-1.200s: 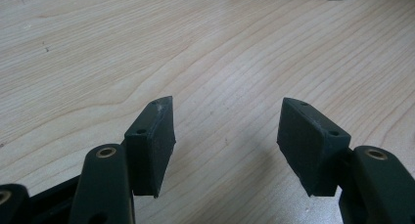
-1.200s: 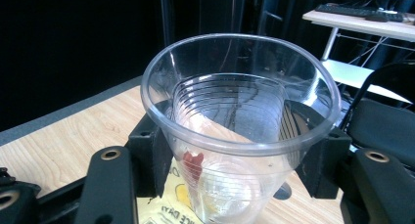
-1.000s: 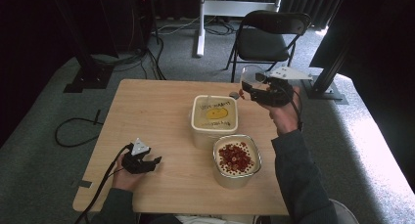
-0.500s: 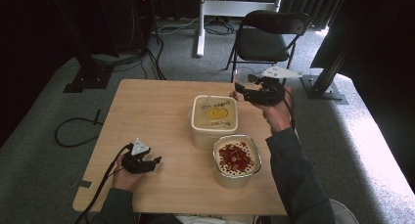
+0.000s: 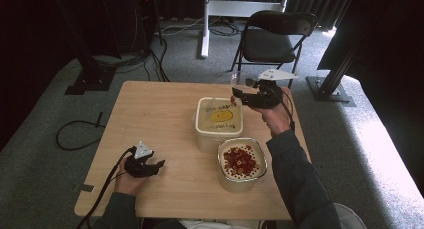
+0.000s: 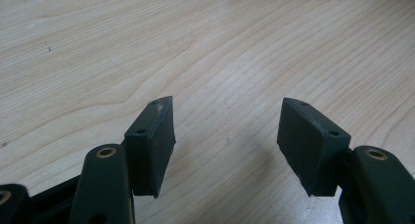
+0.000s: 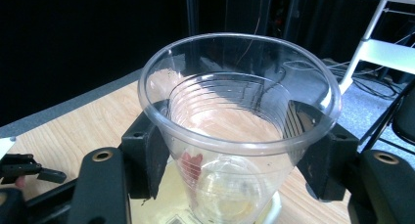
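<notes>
right gripper (image 5: 239,95) clamps the clear cup (image 7: 238,119) above the yellow-lidded tub (image 5: 218,120), nothing poured yet i'd guess; left gripper (image 6: 226,145) idle, jaws apart.

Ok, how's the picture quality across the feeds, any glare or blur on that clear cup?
High view: bright wash on the floor at right, room behind dark, clear cup faint. Right gripper view: cup sharp, highlights on its rim, background black. Left gripper view: evenly lit table, sharp grain.
</notes>
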A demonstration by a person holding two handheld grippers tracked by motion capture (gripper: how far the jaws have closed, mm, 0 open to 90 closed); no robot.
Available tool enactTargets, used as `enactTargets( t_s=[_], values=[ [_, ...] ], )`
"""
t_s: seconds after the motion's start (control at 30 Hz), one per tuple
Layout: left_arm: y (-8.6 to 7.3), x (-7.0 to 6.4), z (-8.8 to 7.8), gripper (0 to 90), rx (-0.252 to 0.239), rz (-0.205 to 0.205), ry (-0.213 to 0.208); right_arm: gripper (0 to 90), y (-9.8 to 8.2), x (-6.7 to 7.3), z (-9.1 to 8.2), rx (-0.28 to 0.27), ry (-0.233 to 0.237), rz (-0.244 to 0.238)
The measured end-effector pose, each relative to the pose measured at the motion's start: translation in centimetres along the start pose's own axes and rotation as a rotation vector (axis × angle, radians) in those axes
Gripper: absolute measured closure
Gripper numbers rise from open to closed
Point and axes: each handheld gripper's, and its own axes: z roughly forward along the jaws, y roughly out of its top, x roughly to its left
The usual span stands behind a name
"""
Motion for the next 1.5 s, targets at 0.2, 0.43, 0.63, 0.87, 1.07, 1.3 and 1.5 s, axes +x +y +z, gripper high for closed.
enactTargets(
  t_s=[0.2, 0.43, 0.63, 0.87, 1.07, 1.3, 1.5],
  values=[
    [0.0, 0.0, 0.0, 39.5, 0.002, 0.001, 0.000, 34.3, -0.1, 0.1, 0.6, 0.015, 0.023, 0.002],
    [0.0, 0.0, 0.0, 39.6, 0.004, 0.001, -0.002, 33.9, -0.3, 0.3, 1.1, 0.026, 0.039, 0.005],
    [0.0, -0.1, 0.1, 39.7, 0.006, 0.003, 0.000, 33.6, -0.5, 0.2, 1.5, 0.037, 0.051, 0.020],
    [0.0, -0.1, 0.1, 39.7, 0.008, 0.003, -0.001, 32.6, -0.8, -0.1, 1.8, 0.039, 0.064, 0.037],
    [0.0, -0.1, 0.2, 39.7, 0.009, 0.002, -0.001, 31.8, -1.0, -0.2, 2.1, 0.047, 0.072, 0.042],
    [0.0, -0.1, 0.1, 39.7, 0.009, 0.002, 0.000, 30.9, -1.1, -0.2, 2.3, 0.050, 0.076, 0.042],
    [0.0, -0.1, 0.1, 39.7, 0.009, 0.003, 0.001, 30.7, -1.2, 0.0, 2.5, 0.051, 0.087, 0.041]
  ],
)
